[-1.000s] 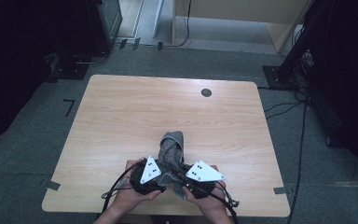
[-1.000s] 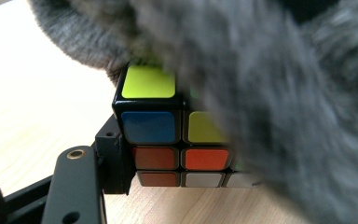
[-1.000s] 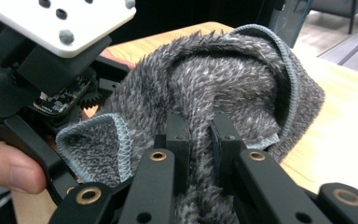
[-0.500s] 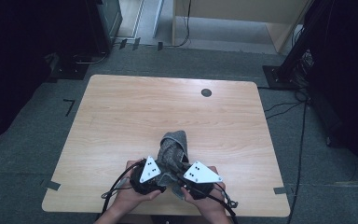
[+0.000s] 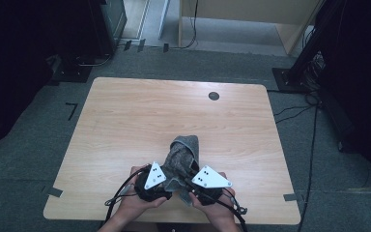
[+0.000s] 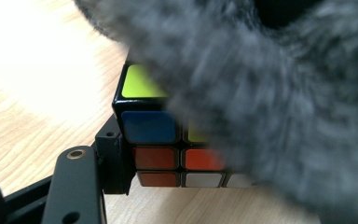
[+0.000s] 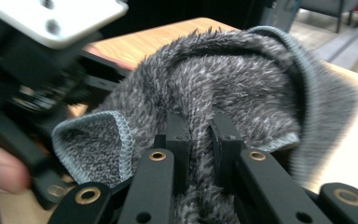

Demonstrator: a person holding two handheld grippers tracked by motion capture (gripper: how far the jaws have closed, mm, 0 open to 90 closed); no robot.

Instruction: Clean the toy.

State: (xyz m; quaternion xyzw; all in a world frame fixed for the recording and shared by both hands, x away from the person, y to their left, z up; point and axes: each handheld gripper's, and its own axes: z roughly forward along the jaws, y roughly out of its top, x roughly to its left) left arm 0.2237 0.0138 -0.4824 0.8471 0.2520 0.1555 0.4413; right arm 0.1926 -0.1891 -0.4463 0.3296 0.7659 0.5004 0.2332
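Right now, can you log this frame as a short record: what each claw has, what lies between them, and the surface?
left claw: shut on the puzzle cube, one jaw against its side
right claw: shut on a fold of the grey cloth
cube and cloth: cloth drapes over much of the cube, leaving yellow, blue, red and white stickers showing
position: both claws close together at the near edge of the table
table: light wood, a dark round spot near the far edge
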